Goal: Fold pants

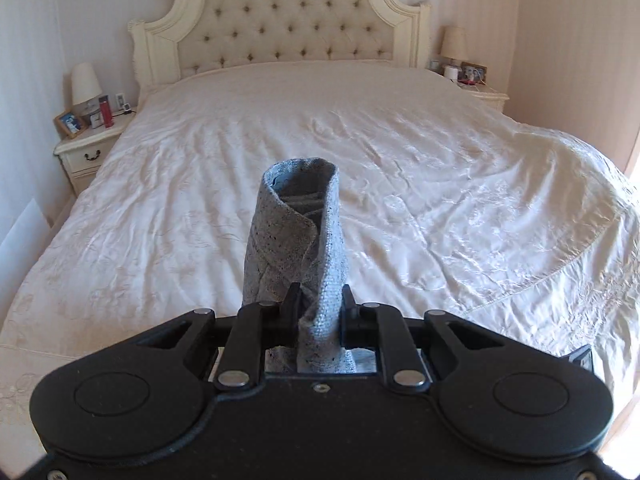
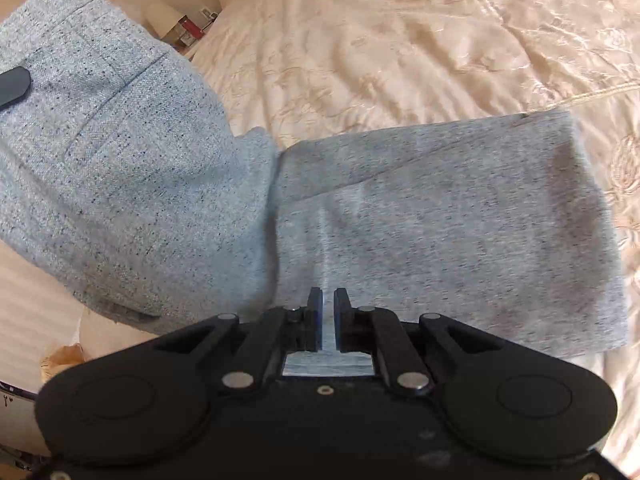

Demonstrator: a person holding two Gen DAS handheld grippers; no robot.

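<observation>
The grey speckled pants (image 1: 294, 236) stand up bunched between the jaws of my left gripper (image 1: 320, 300), which is shut on them above the bed. In the right wrist view the pants (image 2: 440, 220) hang as a wide folded panel over the bedspread, with the waist part (image 2: 112, 152) at the left. My right gripper (image 2: 328, 300) is shut on a fold of the pants, its jaws nearly together. A black fingertip (image 2: 14, 86) of the left gripper shows at the left edge, on the waist part.
A wide bed with a cream embroidered bedspread (image 1: 400, 168) and tufted headboard (image 1: 280, 16) fills the view. Nightstands with lamps stand at left (image 1: 90, 136) and right (image 1: 476, 84). The bedspread's edge seam (image 2: 580, 96) runs at the right.
</observation>
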